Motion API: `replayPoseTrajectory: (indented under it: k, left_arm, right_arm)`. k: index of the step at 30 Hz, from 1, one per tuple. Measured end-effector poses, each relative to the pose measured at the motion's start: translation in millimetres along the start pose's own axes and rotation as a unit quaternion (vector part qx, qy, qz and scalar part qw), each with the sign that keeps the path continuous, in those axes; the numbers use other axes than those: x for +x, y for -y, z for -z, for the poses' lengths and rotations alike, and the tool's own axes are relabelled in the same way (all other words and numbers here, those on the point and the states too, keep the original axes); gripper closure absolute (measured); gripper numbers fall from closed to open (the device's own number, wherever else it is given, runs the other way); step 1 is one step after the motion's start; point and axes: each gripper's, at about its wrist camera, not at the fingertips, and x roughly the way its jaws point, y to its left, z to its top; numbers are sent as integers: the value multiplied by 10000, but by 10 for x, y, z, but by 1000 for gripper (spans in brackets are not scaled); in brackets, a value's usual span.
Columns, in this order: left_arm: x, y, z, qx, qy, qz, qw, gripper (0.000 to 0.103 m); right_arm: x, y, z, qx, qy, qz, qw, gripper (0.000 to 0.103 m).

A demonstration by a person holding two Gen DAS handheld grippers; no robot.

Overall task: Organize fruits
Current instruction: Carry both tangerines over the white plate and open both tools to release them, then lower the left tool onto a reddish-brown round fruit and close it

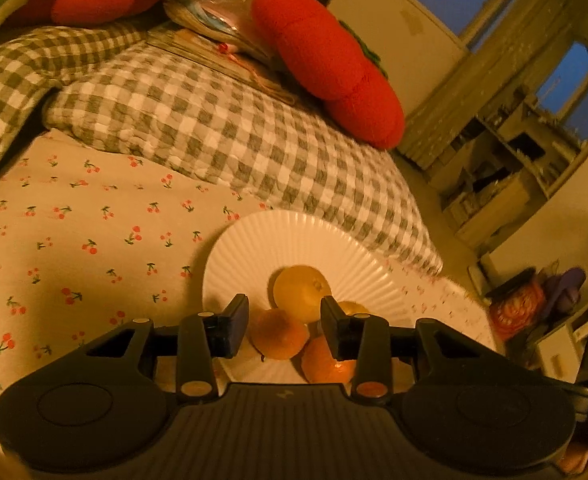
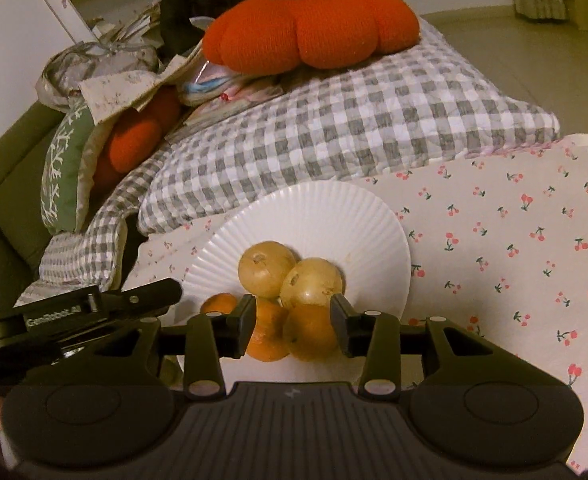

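Observation:
A white ribbed plate lies on the cherry-print sheet and holds several round fruits at its near edge. In the left wrist view a yellow fruit sits behind two orange ones. My left gripper is open and hovers over them. In the right wrist view two yellow fruits lie behind an orange one and a yellowish one. My right gripper is open with its jaws on either side of these two. The left gripper's side shows at the left.
A grey checked quilt lies behind the plate. Red pumpkin-shaped cushions rest on it, with bags and papers behind. The bed edge drops to the floor and cluttered shelves beyond.

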Motion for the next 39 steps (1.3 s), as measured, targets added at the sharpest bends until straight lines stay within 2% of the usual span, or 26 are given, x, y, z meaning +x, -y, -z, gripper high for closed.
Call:
replayPoseTrajectory:
  k: [3,4,7,10,14,17,22,26,36,39]
  left_arm:
    - [-128,4,-7,-36,42,-109,9999,67]
    - [-172,10,-1,-17,39,-240,9997,61]
    - [-314,46,45,171,25,-702,9974,57]
    - [-450,55,81,321,75,-907,9953,52]
    - [-595,38,105,423,161,-1203,9917,43]
    - [-702,44,140,506,213,-1369,9891,36]
    - [-854,79,266,665,208,-1371,9881,28]
    - [-911,125,419,866,23,-1324,9874,25]
    - [-1023,177,644,999,-110,-1225,9874,20]
    - [-1028,158,722,929,-235,-1069,9896,20]
  right_arm:
    - [-124,-64,-26,-106,169,6,9998,58]
    - [-162,-92,-28,-157,222,19,9996,54]
    - [-259,-194,-6,-374,354,44,9987,46]
    - [-307,-294,21,-606,412,118,9972,39]
    - [-357,-456,70,-1040,441,261,9933,35]
    - [-415,-576,118,-1330,428,253,9899,26]
    - [-505,-753,257,-1870,265,364,9813,15]
    - [-602,-818,367,-2067,188,390,9775,12]
    - [-763,-810,674,-2016,-102,462,9783,8]
    - [-786,-776,716,-1929,-167,493,9798,8]
